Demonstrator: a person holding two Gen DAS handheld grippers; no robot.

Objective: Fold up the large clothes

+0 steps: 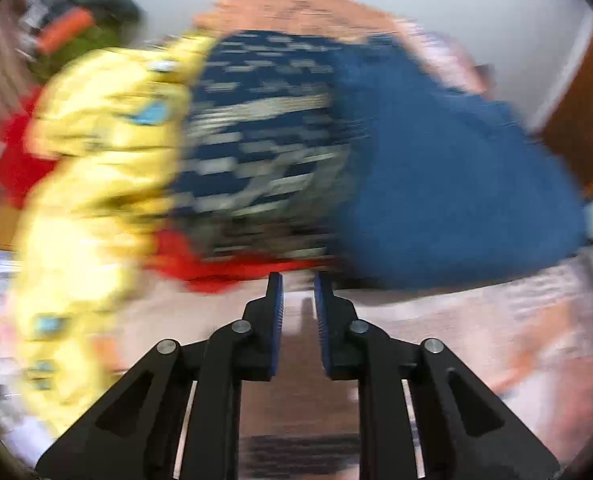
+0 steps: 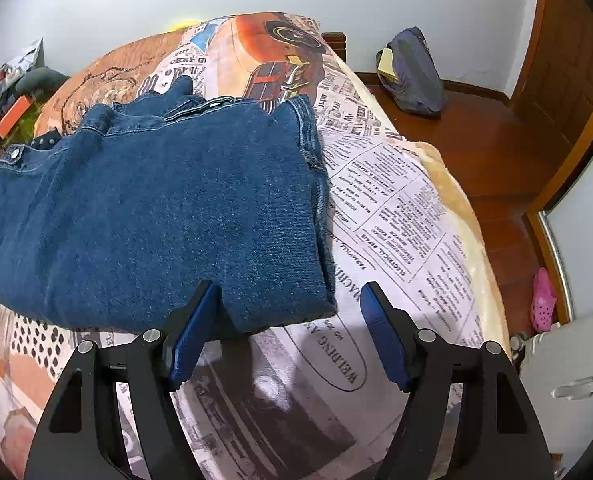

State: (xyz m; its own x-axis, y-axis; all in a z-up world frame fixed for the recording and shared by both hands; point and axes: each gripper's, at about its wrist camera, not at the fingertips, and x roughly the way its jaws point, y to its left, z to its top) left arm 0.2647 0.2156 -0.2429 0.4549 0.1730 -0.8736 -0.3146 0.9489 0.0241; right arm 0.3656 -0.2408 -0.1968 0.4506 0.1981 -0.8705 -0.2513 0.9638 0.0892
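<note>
A folded blue denim garment lies on the bed, and it shows again as a blurred denim garment in the left wrist view. My right gripper is open, its blue pads wide apart astride the denim's near right corner without touching it. My left gripper hangs over the bed cover just short of a heap of clothes; only a narrow gap shows between its pads and nothing sits in it. The heap holds a yellow garment, a dark blue patterned cloth and a red cloth, all blurred.
The bed carries a newspaper-print cover with an orange car picture. Its right edge drops to a wooden floor, where a dark bag leans on the wall and a pink shoe lies. Clutter sits at the bed's far left.
</note>
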